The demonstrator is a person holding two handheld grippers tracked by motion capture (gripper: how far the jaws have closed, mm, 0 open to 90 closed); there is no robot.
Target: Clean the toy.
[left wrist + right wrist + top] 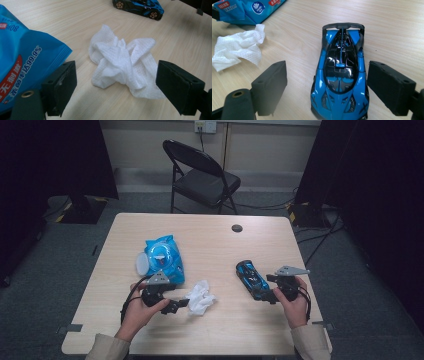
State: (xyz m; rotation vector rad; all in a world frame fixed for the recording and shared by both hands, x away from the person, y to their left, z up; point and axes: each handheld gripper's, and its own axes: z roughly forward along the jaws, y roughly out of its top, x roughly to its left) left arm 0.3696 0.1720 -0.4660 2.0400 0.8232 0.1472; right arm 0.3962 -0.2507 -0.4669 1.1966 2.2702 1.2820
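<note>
Reaching for two things at once, the person needs a steady approach with each tool. The left hand-held gripper (181, 304) stands wide, its jaws on either side of the crumpled white wipe (123, 66) without pressing it. To take the wipe well, I think it should go lower and close on the thick middle fold, not on a loose corner. The right hand-held gripper (266, 287) is also wide, with the blue toy car (340, 75) between its jaws, and no pad touches the body yet. Closing evenly on both sides would probably keep the car from rolling. Both things lie on the worktop (220, 245). The blue wipes pack (164, 257) lies just beside the wipe; its round lid looks open, but its content is not clear.
</note>
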